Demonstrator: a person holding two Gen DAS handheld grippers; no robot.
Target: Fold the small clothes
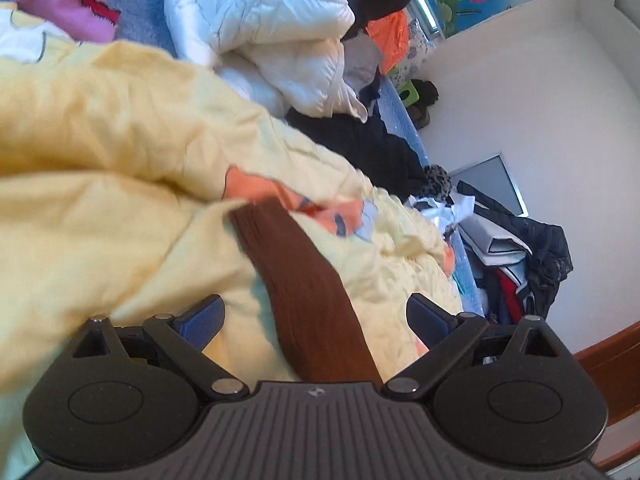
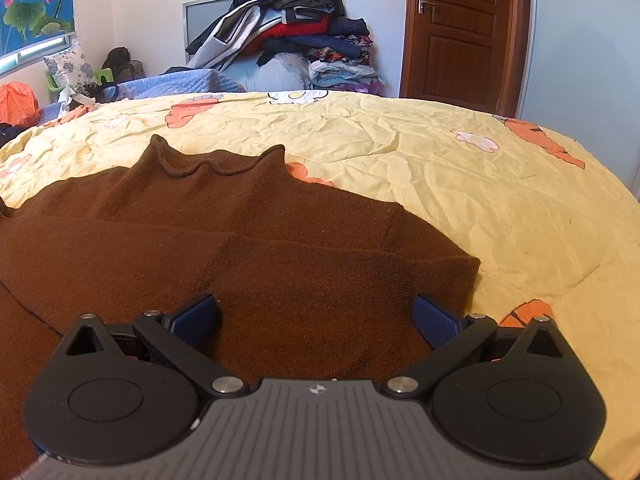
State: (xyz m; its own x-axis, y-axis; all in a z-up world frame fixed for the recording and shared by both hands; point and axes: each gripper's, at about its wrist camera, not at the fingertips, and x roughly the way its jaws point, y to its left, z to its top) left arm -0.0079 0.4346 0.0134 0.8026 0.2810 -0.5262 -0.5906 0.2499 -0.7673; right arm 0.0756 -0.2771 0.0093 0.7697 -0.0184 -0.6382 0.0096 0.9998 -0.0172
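A small brown knitted sweater (image 2: 248, 240) lies flat on the yellow bedsheet (image 2: 460, 184), collar away from me, one sleeve folded across the body. My right gripper (image 2: 316, 316) is open, its blue pads just above the folded sleeve end near the sweater's right side. In the left wrist view a narrow strip of the brown sweater (image 1: 304, 292) runs between the open jaws of my left gripper (image 1: 316, 320), over rumpled yellow sheet (image 1: 120, 184). The pads do not touch the fabric.
A white duvet (image 1: 264, 28), pink garment (image 1: 68, 0) and black clothes (image 1: 360, 144) lie on the bed beyond the left gripper. A pile of clothes (image 2: 296, 28) stands against the far wall, next to a wooden door (image 2: 460, 32).
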